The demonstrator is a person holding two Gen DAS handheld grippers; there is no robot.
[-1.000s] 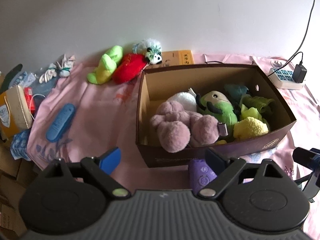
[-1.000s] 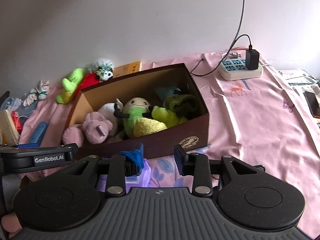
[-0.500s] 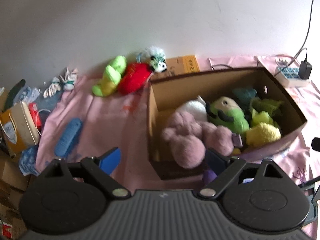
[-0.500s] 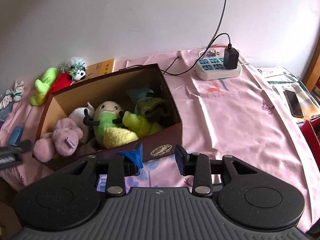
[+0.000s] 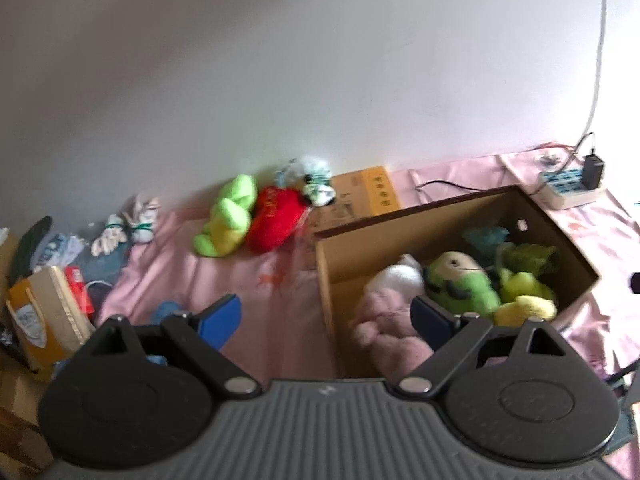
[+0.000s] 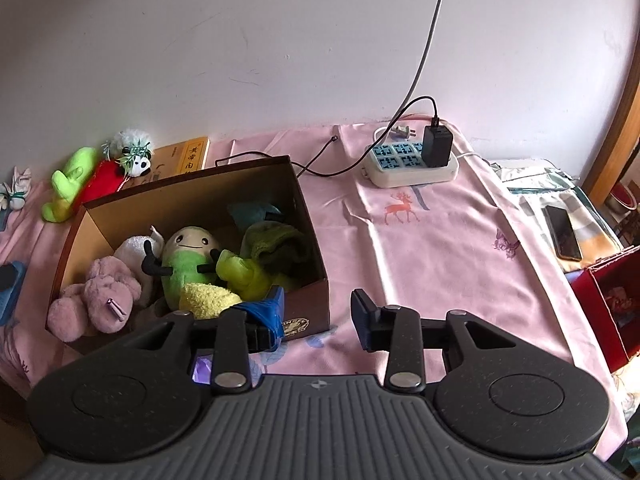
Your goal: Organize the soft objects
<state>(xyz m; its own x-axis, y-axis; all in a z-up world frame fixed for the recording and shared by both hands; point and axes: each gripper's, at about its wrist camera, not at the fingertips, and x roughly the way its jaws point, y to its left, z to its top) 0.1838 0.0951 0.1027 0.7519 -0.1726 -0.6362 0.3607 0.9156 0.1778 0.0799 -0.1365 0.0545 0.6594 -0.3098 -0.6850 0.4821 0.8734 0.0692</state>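
A brown cardboard box (image 6: 308, 216) stands on the pink sheet. It holds a pink plush (image 6: 100, 296), a green doll with a pale face (image 6: 188, 256), a white plush (image 6: 134, 248), a yellow fuzzy piece (image 6: 208, 296) and green cloths (image 6: 276, 240). By the wall left of the box (image 5: 324, 280) lie a lime plush (image 5: 230, 216), a red plush (image 5: 276, 216) and a small panda (image 5: 316, 184). My left gripper (image 5: 326, 316) is open and empty above the box's left front corner. My right gripper (image 6: 318, 312) is open and empty at the box's right front corner. A purple thing (image 6: 202, 368) shows under its left finger.
A power strip (image 6: 412, 160) with a black charger and cables sits at the back right. A phone (image 6: 564, 232) and a red box (image 6: 612, 304) lie at the right edge. A yellow book (image 6: 188, 158) leans behind the box. Tied white socks (image 5: 128, 228) and cartons (image 5: 44, 312) crowd the left.
The left gripper has risen and swung left, so the box now sits lower and further right in its view. The right gripper has shifted right along the box front. Both stay open.
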